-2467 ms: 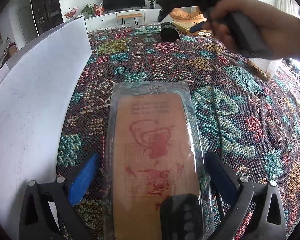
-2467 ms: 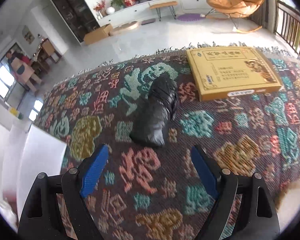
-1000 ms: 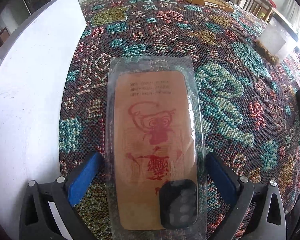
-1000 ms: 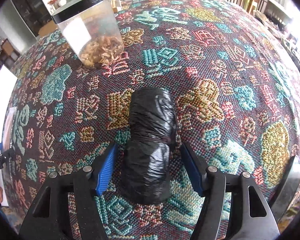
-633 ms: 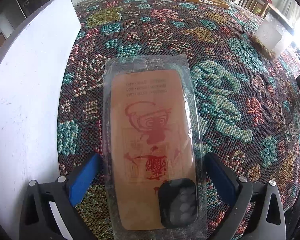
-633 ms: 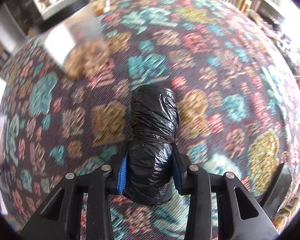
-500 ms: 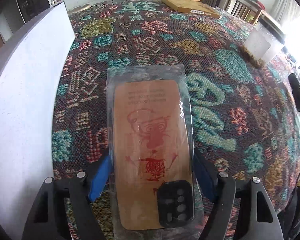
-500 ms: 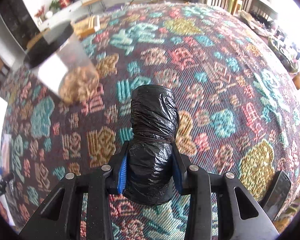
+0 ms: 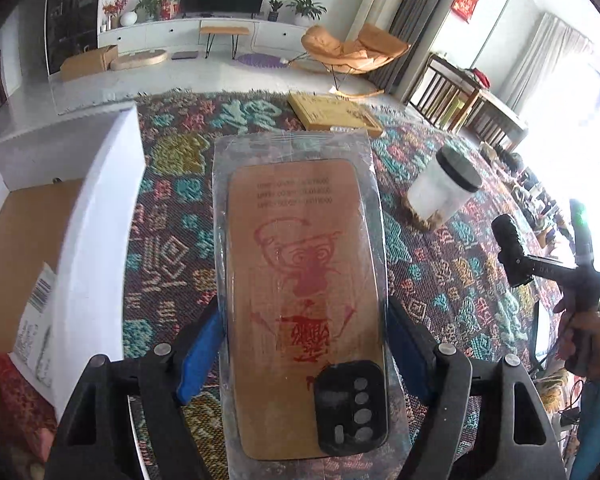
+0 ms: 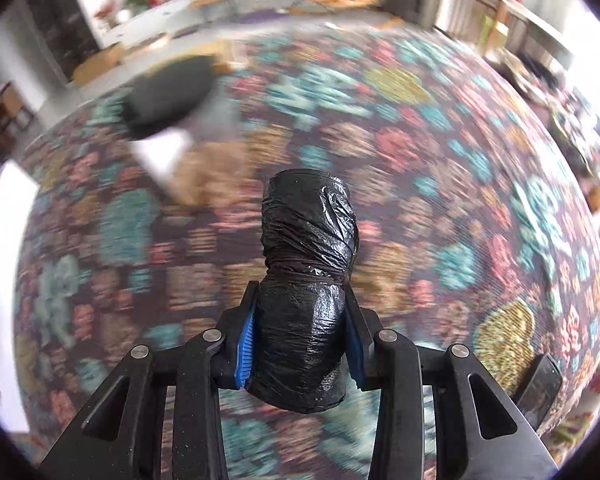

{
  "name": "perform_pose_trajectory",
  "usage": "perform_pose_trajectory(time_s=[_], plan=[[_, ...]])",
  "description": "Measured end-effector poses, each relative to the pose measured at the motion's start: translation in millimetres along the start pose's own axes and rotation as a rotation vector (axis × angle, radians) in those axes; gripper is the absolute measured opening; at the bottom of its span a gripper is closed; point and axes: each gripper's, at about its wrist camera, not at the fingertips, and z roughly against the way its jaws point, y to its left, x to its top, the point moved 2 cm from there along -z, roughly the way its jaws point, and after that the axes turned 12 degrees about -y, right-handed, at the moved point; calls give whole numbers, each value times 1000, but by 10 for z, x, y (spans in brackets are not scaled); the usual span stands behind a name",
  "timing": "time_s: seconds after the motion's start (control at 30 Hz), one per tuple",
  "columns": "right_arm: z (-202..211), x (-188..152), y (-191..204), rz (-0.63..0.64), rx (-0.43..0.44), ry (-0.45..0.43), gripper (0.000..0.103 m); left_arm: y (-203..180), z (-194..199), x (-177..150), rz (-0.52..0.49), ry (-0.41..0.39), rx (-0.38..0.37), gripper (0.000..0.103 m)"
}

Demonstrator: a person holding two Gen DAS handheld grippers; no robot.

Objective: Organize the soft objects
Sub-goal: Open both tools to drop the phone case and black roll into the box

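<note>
Carry step: left gripper (image 9: pixel 302 344) clamped the bagged phone case (image 9: pixel 300 300) just right of the white box (image 9: pixel 64 216), right gripper (image 10: pixel 302 344) squeezed the black bag roll (image 10: pixel 306 280) farther right; next, presumably, lowering both into that box.

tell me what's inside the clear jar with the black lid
The jar holds a low layer of brownish, crumbly stuff at its bottom; the rest looks empty. Its frosted wall hides what the stuff is, and the right wrist view is too blurred to help.

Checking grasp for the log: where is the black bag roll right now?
Right wrist view, centre: the black bag roll is clamped in the right gripper, above the patterned cloth.
</note>
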Motion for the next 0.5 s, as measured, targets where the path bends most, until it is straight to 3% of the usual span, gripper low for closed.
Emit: perform_pose_trajectory(time_s=[0.13,0.23,0.37,0.43,0.5], plan=[[492,128,1382,116,271,-48,39,450,510,105,5,-48,86,76],[835,95,2451,194,482,-53,39,930,890,79,14,-59,215,76],[1109,-102,3631,267,676,-19,40,1610,1236,-70,35,-20,412,83],[1094,-214,4029,255,747,23,49,1894,1401,-157,63,-12,490,85],[993,-311,4319,237,791,52,69,2102,1539,-236,96,-14,531,87]])
